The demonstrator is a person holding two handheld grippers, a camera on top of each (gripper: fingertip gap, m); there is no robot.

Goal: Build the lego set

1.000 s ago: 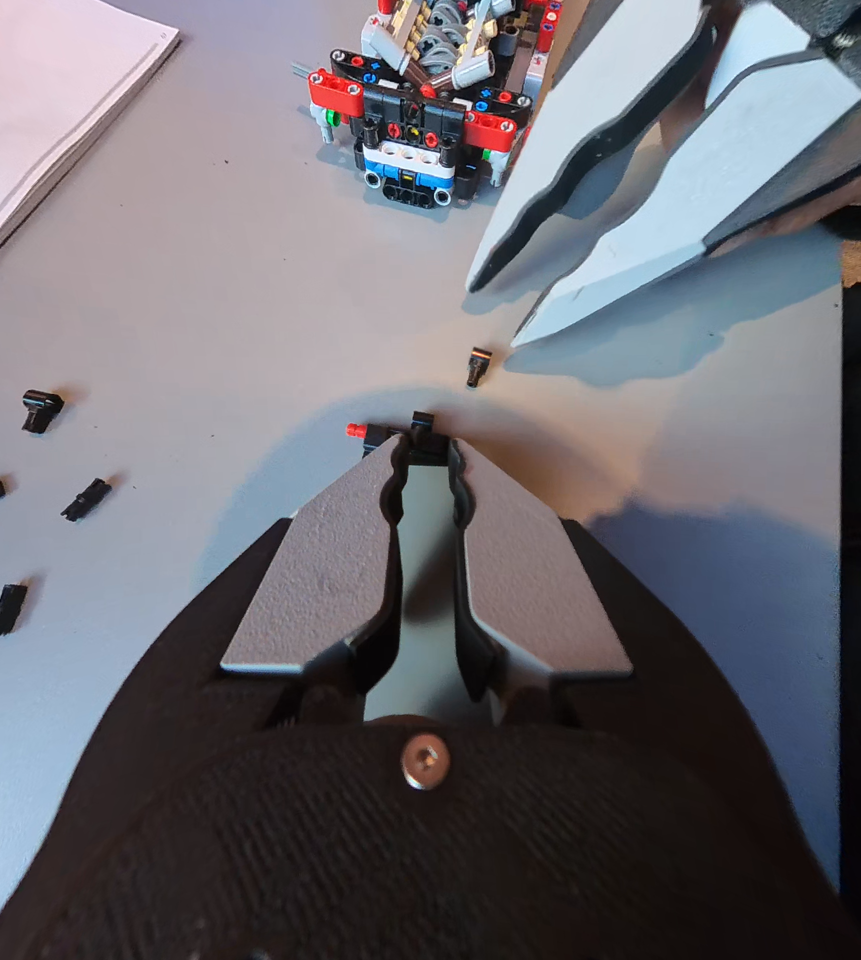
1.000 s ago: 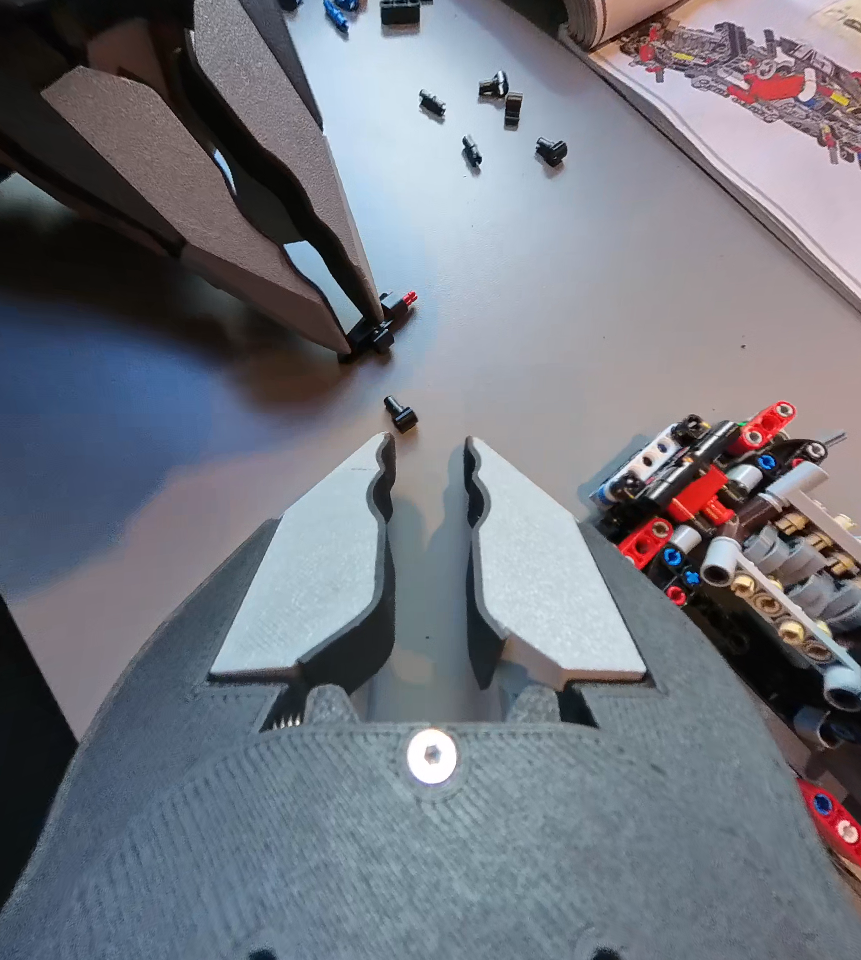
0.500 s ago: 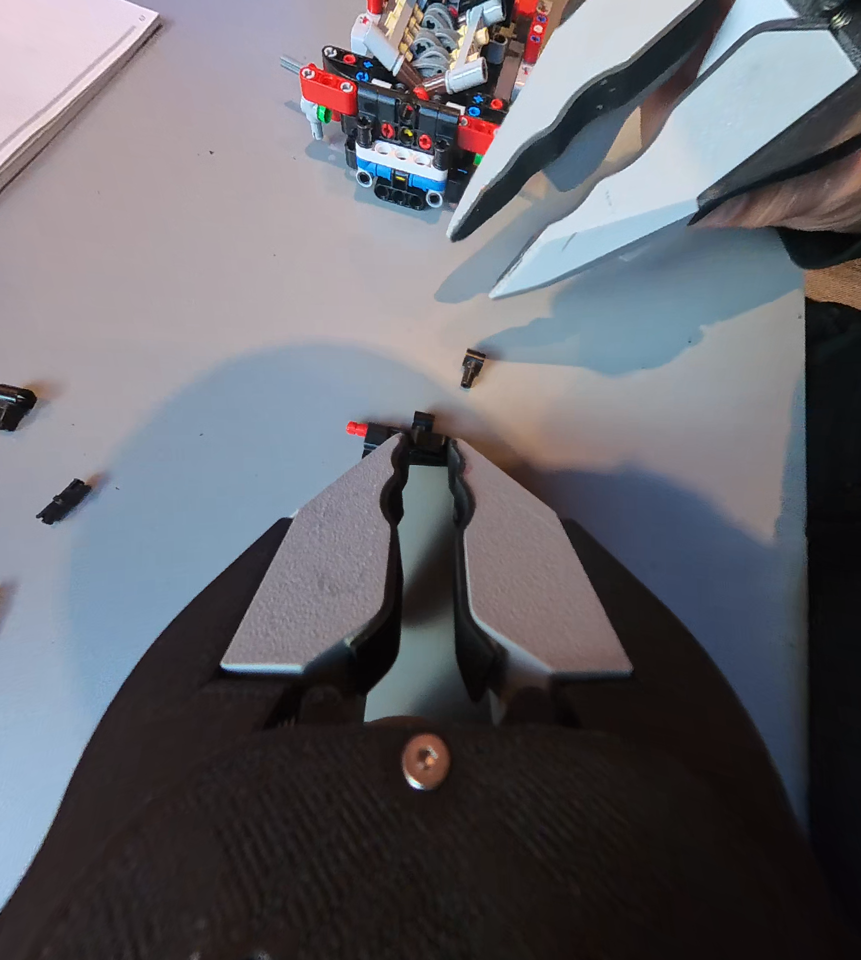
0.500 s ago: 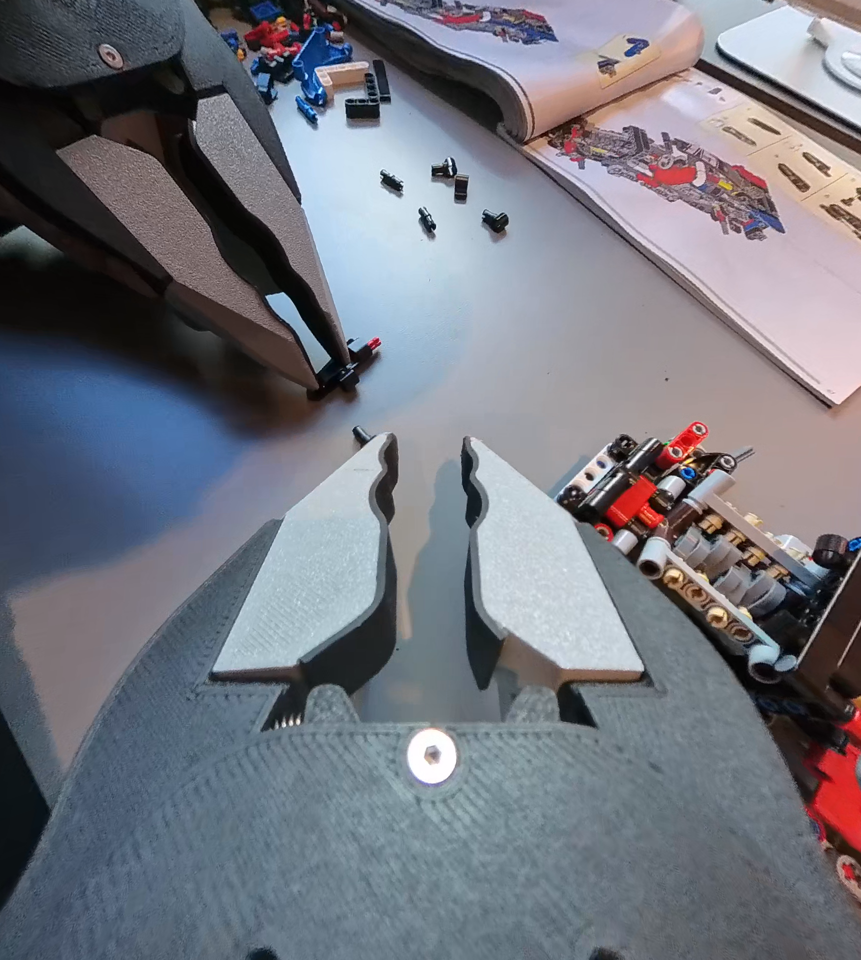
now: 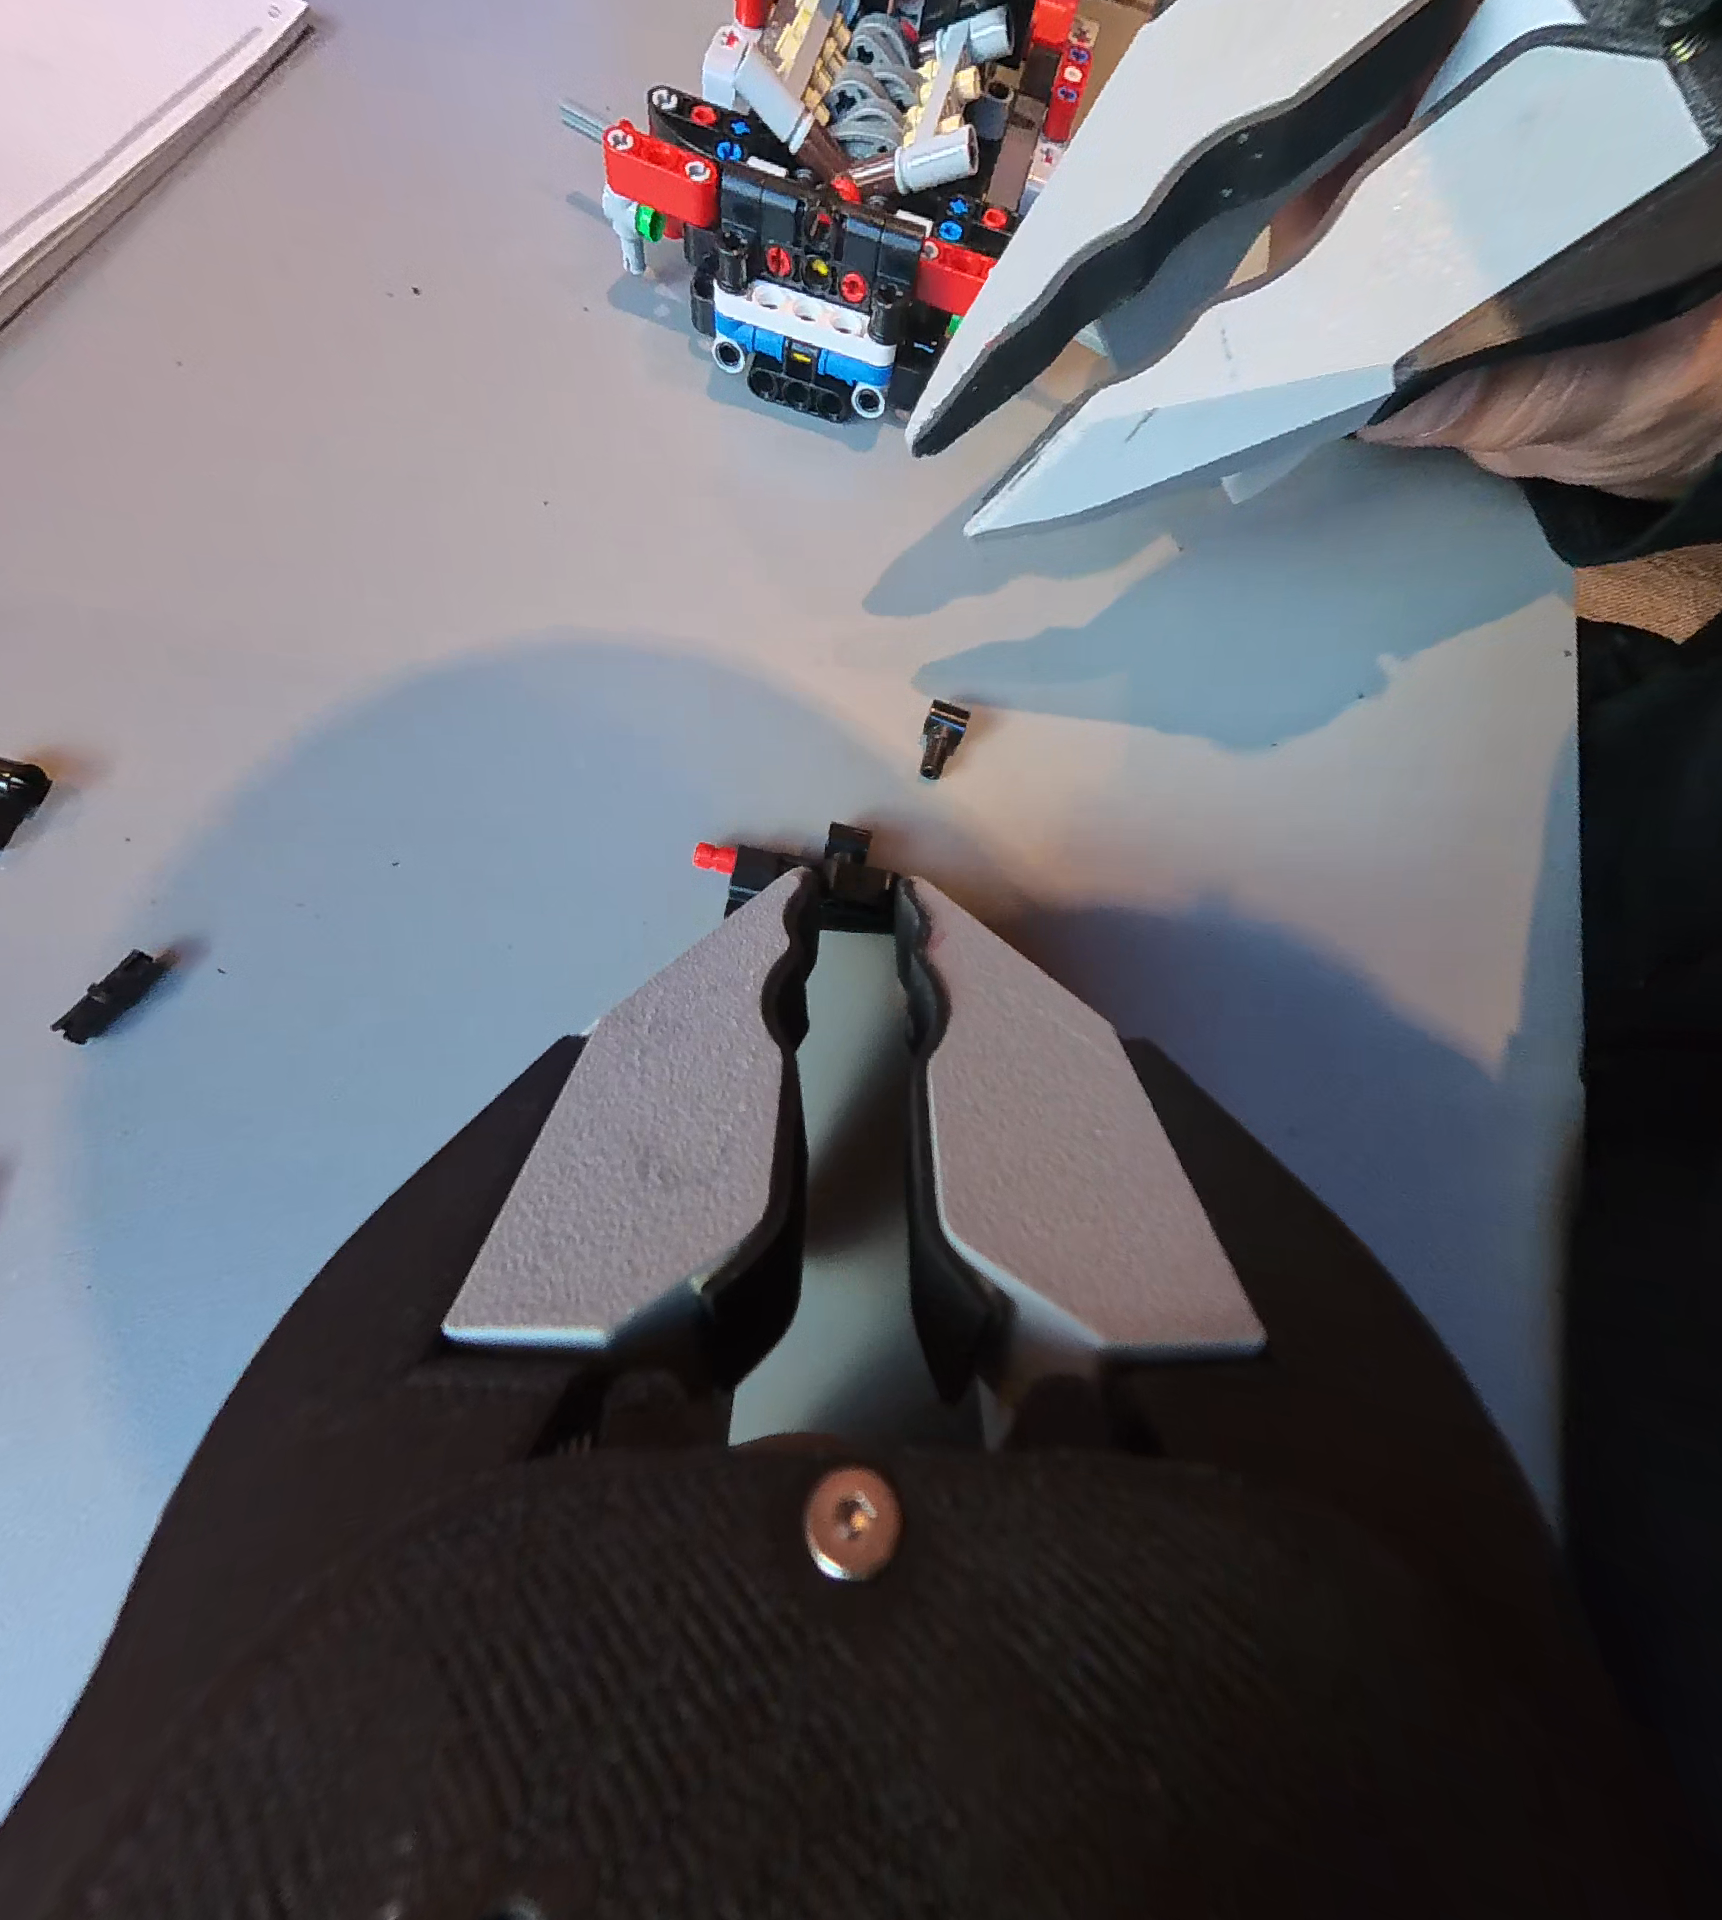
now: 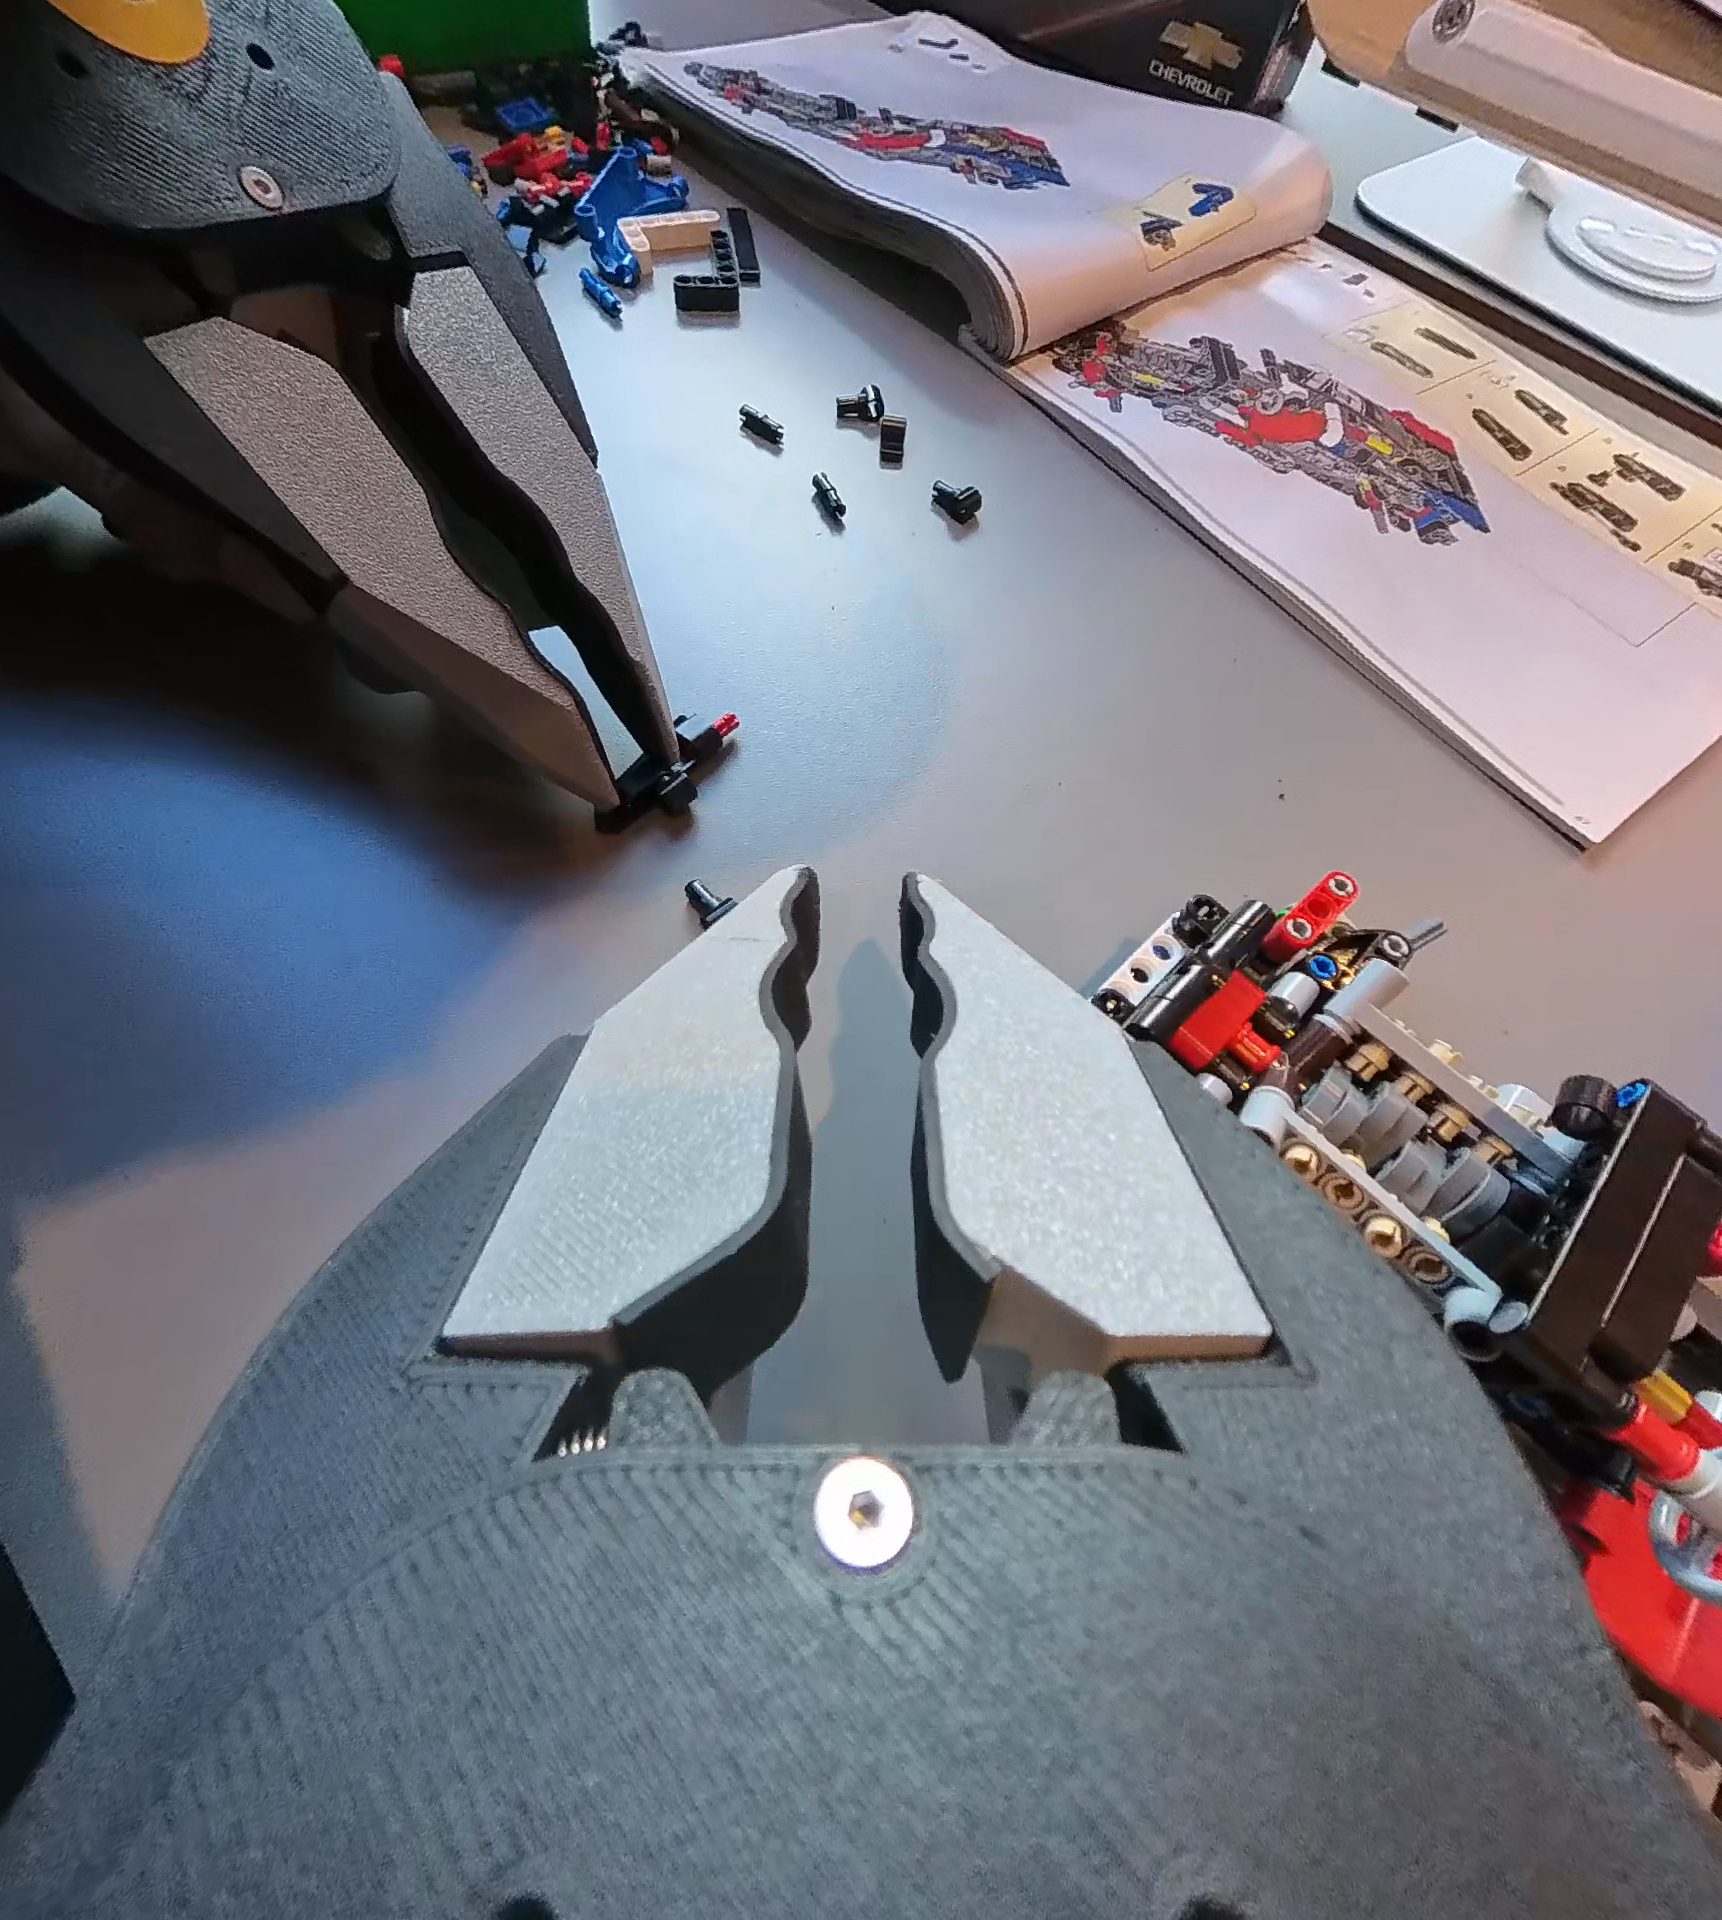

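We can spot white lettering and a logo on the black box (image 6: 1189,52) up top. The instruction booklet (image 6: 1459,499) has printed marks, too tiny for us to read.

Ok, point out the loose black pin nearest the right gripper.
The pin lies on the table just left of the right gripper tips, with the left gripper just beyond it.

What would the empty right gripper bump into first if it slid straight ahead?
Probably bare grey table: the right gripper points between the small black pin and the partly built car model. Depth is unclear.
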